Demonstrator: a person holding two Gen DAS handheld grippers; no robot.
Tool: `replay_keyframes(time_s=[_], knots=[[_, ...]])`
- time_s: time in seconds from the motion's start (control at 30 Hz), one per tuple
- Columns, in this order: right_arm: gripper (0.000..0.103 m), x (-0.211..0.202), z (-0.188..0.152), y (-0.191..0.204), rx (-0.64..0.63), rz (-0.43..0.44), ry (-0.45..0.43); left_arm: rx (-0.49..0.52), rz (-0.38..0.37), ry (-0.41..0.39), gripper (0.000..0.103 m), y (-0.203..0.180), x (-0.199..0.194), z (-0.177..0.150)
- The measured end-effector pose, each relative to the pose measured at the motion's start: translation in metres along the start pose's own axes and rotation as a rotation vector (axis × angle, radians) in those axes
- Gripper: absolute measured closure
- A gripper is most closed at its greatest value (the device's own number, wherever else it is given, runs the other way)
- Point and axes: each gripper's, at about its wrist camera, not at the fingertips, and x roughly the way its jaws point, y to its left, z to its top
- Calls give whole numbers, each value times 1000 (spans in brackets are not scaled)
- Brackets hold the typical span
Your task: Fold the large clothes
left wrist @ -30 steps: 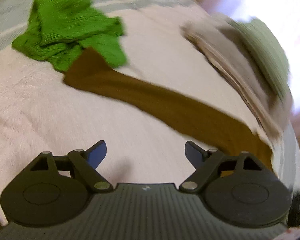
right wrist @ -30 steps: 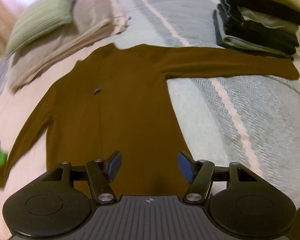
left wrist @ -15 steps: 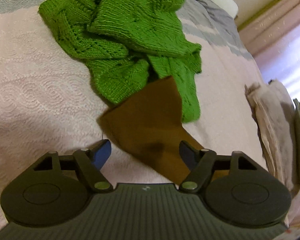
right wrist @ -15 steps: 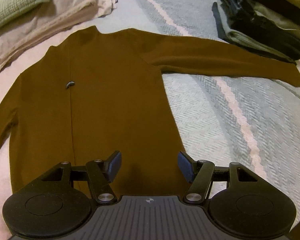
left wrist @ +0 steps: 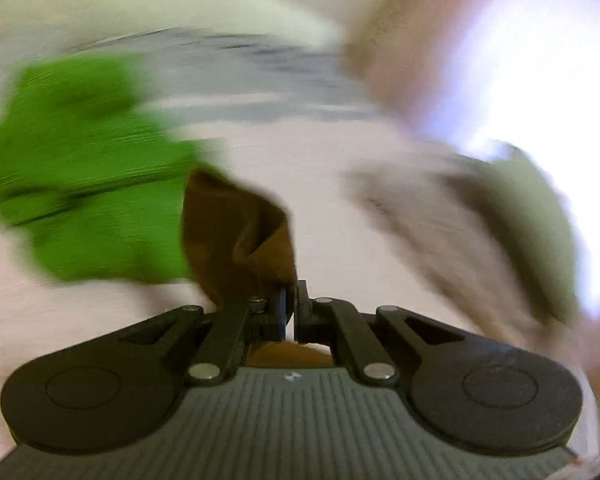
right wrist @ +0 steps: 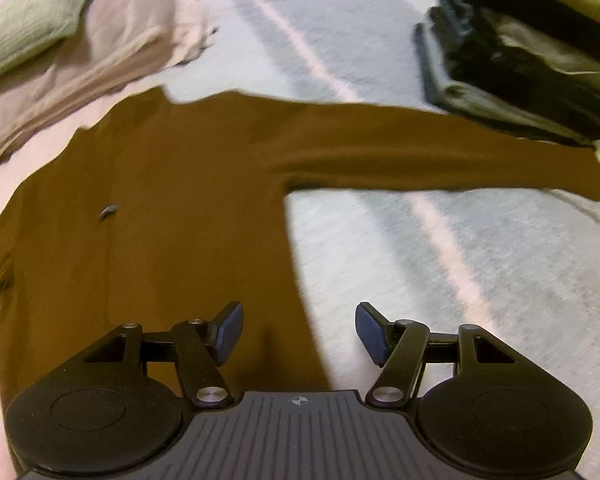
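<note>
Pinching the end of a brown sleeve (left wrist: 240,236), the left gripper (left wrist: 291,300) has its jaws pressed nearly together, and the cloth stands up crumpled just ahead of them. Beyond the cloth and to the left of the jaws lies a bright green knitted garment (left wrist: 80,168), blurred by motion, on the pale pink bedspread (left wrist: 328,208). To the right of the jaws a beige folded blanket (left wrist: 428,224) and a green pillow (left wrist: 536,216) are seen, also blurred.

The right gripper (right wrist: 298,330) has its jaws wide apart and holds nothing; its blue pads (right wrist: 230,330) hover over the lower edge of the brown long-sleeved top (right wrist: 160,208). This top lies spread flat on the bed, directly ahead of the jaws and to their left. One sleeve (right wrist: 440,152) stretches straight out to the far right, across the grey-blue herringbone cover (right wrist: 480,248). A small dark thing (right wrist: 109,212) sits on the chest of the top; what it is I cannot tell. Far ahead on the right is a stack of folded dark clothes (right wrist: 512,68), touching the sleeve's upper edge.
</note>
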Motion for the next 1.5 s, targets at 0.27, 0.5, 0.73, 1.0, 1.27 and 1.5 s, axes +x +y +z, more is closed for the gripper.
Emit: replay_keyframes(time_s=[0.27,0.5,0.73,1.0,1.27,1.5], knots=[[44,-16,27,-59,101,32,-106,311,-652,181,87,-251,-31,-127],[44,-4,38,-79,104,92,-135,546,-459,494,71,-260,10,-243],[47,46,48,-47,203,456,-93,653,-208,441,69,-171,18,-203],[61,137,71,36,333,649,35,602,-53,389,65,-113,45,-160],[102,118,100,87,228,710,-185,646,-91,380,58,-122,58,-168],[102,29,129,32,252,682,-552,749,-111,351,55,-152,84,-188]])
